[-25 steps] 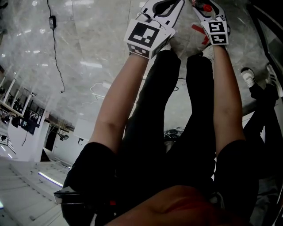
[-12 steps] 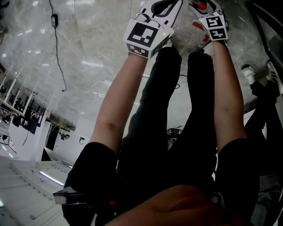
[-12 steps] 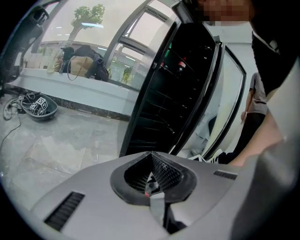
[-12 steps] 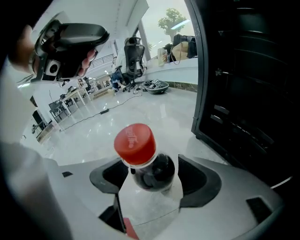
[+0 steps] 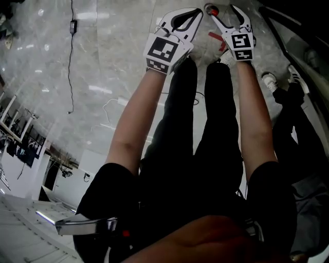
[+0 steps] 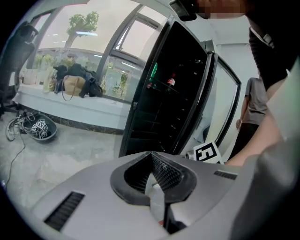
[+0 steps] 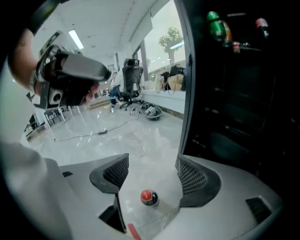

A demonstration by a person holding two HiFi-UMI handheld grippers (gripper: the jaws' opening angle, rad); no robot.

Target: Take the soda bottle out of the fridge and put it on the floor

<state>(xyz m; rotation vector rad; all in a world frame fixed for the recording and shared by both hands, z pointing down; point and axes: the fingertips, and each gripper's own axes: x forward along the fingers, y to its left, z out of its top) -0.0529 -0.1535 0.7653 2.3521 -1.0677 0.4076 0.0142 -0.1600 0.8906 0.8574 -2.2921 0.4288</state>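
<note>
The clear soda bottle point(image 5: 216, 43), with a red cap and red label, stands on the pale marble floor in front of my feet. In the right gripper view its red cap point(image 7: 148, 197) sits between the two pads, touching neither. My right gripper point(image 5: 224, 11) is open and straddles the bottle's top. Just left of the bottle, my left gripper point(image 5: 195, 14) is shut, its tips meeting with nothing between them. In the left gripper view a bit of the clear bottle point(image 6: 157, 206) shows below the shut jaws.
The dark fridge point(image 7: 234, 93) stands open close ahead, with a green bottle point(image 7: 216, 26) and a red-capped one point(image 7: 261, 23) on a high shelf. Its door point(image 6: 197, 93) is swung out. Another person point(image 6: 255, 108) stands at the right, shoes point(image 5: 270, 79) nearby. A cable point(image 5: 69, 61) crosses the floor.
Both grippers sit lower and further left in the head view. The right gripper's jaws now show spread wide around the bottle's cap.
</note>
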